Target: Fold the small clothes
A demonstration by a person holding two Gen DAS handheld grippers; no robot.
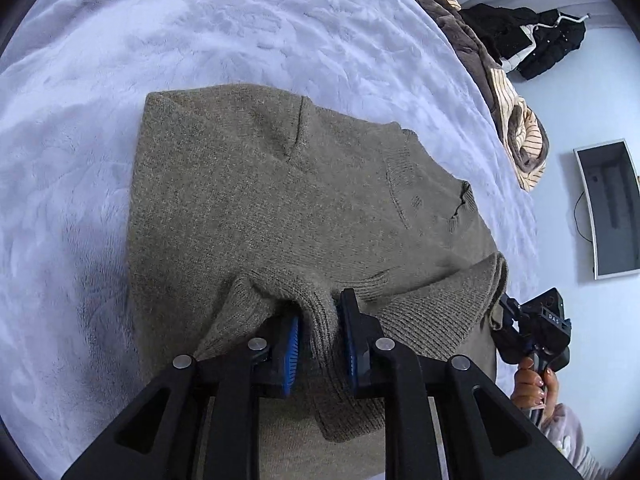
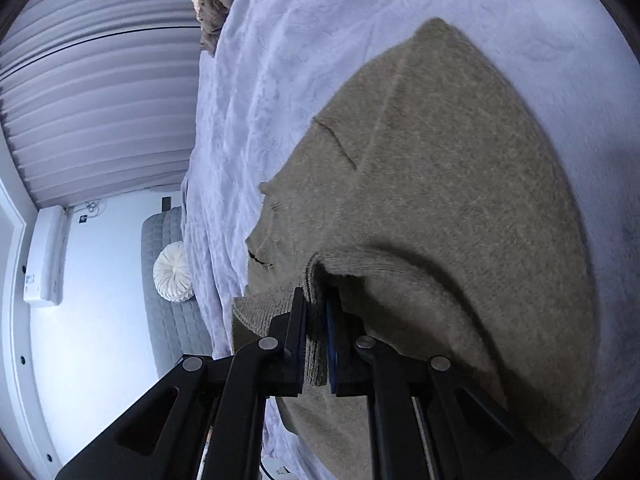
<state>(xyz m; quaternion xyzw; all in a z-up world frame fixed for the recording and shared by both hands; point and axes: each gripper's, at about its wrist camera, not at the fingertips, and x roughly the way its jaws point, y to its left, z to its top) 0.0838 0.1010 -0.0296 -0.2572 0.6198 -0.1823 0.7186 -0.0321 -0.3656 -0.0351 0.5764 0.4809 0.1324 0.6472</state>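
An olive-brown knit sweater (image 1: 260, 184) lies on a pale lavender plush blanket (image 1: 200, 32), its sleeves folded over the body. My left gripper (image 1: 318, 316) is shut on the sweater's ribbed hem and holds it lifted over the body. My right gripper (image 2: 317, 312) is shut on the other part of the same ribbed hem; the sweater (image 2: 440, 168) spreads ahead of it. The right gripper also shows in the left wrist view (image 1: 532, 332), held by a hand at the right edge.
A pile of brown and striped cloth (image 1: 512, 120) lies at the blanket's far edge, with a black garment (image 1: 532, 40) on the floor beyond. A dark screen (image 1: 608, 208) hangs on the wall. A grey quilted seat with a white round cushion (image 2: 174, 272) stands beside the bed.
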